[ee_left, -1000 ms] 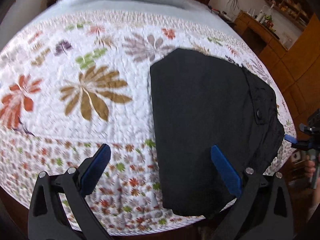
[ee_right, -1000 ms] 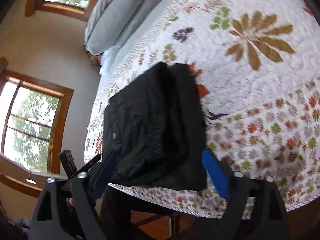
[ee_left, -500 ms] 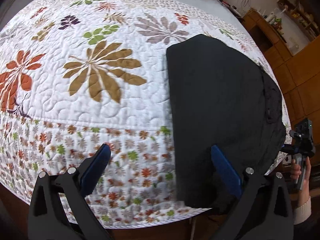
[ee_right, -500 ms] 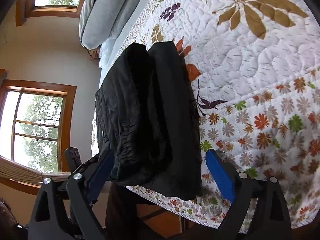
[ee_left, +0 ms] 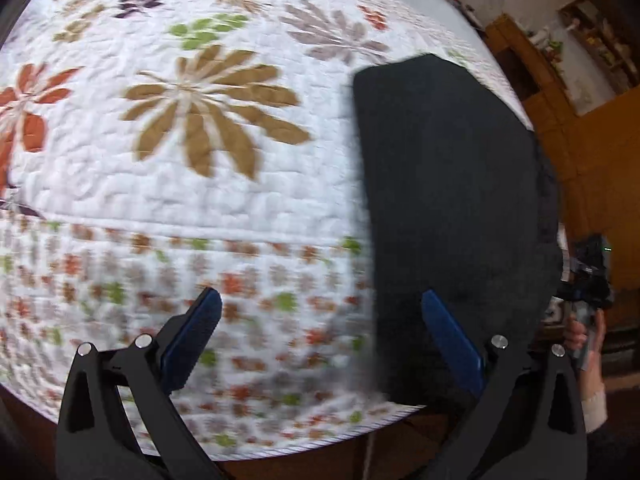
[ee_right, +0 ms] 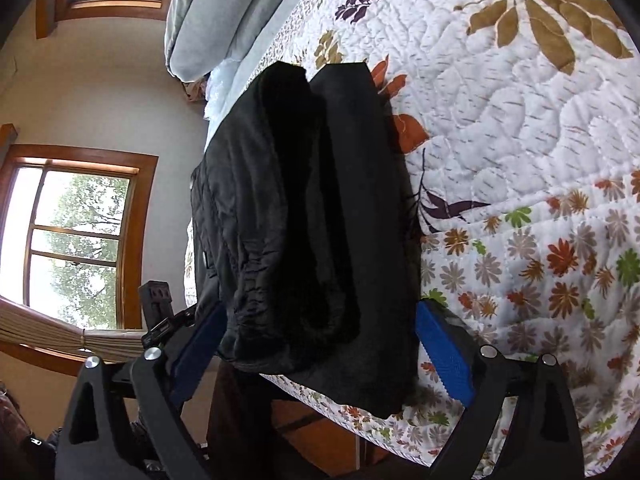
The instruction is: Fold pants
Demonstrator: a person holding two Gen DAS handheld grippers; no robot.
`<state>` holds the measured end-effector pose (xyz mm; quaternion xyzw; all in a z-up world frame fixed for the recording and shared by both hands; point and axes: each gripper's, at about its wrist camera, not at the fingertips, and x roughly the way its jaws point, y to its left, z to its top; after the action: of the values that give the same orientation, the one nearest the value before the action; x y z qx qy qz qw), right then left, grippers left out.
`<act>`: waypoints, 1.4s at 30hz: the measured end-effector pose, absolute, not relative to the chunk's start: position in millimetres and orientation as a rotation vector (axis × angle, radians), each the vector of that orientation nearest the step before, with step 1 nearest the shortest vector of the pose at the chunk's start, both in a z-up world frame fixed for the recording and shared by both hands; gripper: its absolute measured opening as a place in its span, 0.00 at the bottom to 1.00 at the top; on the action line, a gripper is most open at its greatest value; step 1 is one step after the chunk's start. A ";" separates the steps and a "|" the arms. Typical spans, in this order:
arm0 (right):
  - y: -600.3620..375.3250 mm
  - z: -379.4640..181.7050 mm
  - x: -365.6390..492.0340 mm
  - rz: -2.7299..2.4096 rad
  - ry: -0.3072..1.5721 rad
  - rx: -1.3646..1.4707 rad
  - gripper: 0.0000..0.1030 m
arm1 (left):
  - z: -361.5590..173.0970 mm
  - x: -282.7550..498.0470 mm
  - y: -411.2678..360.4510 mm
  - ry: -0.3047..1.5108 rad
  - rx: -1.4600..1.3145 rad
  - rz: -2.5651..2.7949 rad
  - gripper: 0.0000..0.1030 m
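The black pants lie folded into a flat stack near the corner of the bed, on the floral quilt. In the right wrist view the pants show their stacked layers and reach the bed's edge. My left gripper is open and empty, its right finger over the pants' near end. My right gripper is open, its blue pads either side of the pants' near edge, and holds nothing. The right gripper and the hand holding it also show at the far right of the left wrist view.
A grey pillow lies at the head of the bed. Wooden windows are on the wall beyond the bed. Wooden cabinets stand past the bed's corner. The bed edge drops to a wooden floor.
Both grippers have moved closer to the bed and the pants, which look larger now. Both stay open. The pants have not moved.
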<state>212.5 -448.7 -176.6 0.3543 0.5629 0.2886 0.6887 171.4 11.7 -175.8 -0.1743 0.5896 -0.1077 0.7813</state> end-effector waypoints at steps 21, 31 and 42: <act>-428.5 -178.5 225.8 0.629 1.299 0.769 0.93 | -200.5 191.2 -11.8 1.265 -0.175 -0.316 0.97; -419.7 -180.8 230.6 0.623 1.310 0.758 0.95 | -208.5 202.0 -18.9 1.359 -0.252 -0.350 0.95; -419.0 -170.9 233.3 0.660 1.309 0.720 0.96 | -214.6 208.3 -48.1 1.432 -0.047 -0.247 0.96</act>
<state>233.3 -419.0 -170.9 0.3213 0.5842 0.2944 0.6847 208.3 -48.1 -214.6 -0.0213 0.6545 -0.1128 0.7473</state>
